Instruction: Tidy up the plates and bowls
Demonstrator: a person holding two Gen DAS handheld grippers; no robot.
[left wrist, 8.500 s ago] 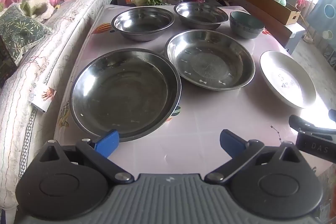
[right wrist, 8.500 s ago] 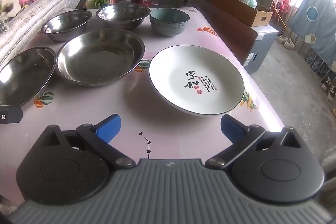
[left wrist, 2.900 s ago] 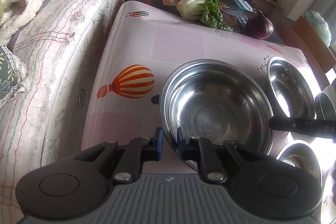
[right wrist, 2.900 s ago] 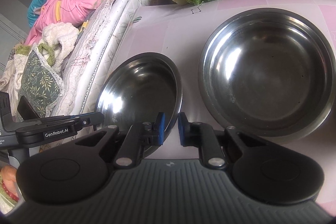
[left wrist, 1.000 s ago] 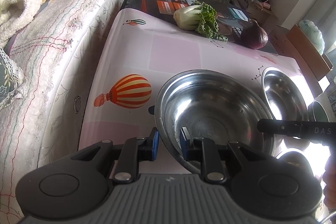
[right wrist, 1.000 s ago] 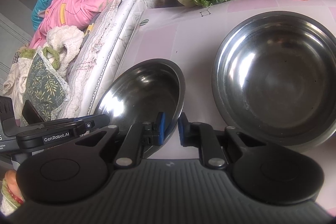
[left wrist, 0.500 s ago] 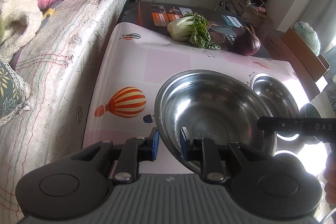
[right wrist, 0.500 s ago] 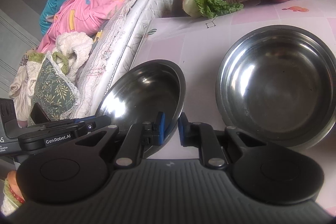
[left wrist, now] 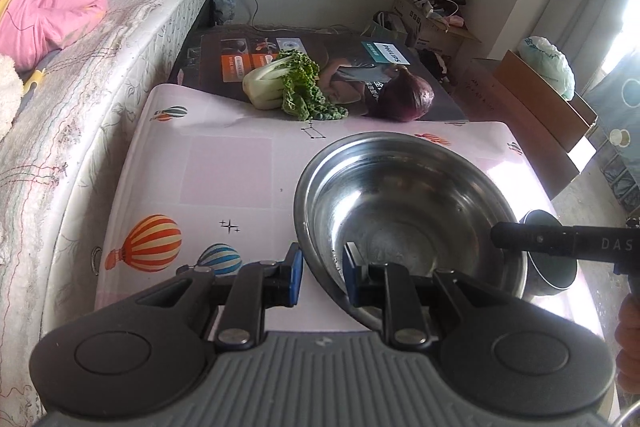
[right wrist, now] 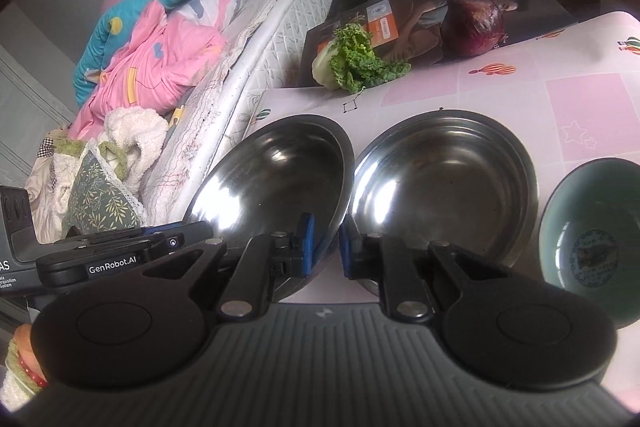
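A steel bowl (left wrist: 408,215) hangs tilted above the pink table (left wrist: 208,167), held at two opposite rims. My left gripper (left wrist: 323,277) is shut on its near rim. My right gripper (right wrist: 326,249) is shut on the other rim of the same bowl (right wrist: 276,179); in the left wrist view it shows as a black bar (left wrist: 560,239). A second steel bowl (right wrist: 444,195) rests on the table just right of the held one. A teal ceramic bowl (right wrist: 592,239) stands further right.
A bok choy (left wrist: 280,87) and a red onion (left wrist: 404,99) lie on a printed box (left wrist: 320,59) at the table's far end. A mattress with bedding (left wrist: 80,67) runs along the left side. Cardboard boxes (left wrist: 536,95) stand at the right.
Both grippers have risen and drawn back with the steel bowl between them. The teal bowl has come into the right wrist view, and the second steel bowl is now hidden in the left wrist view.
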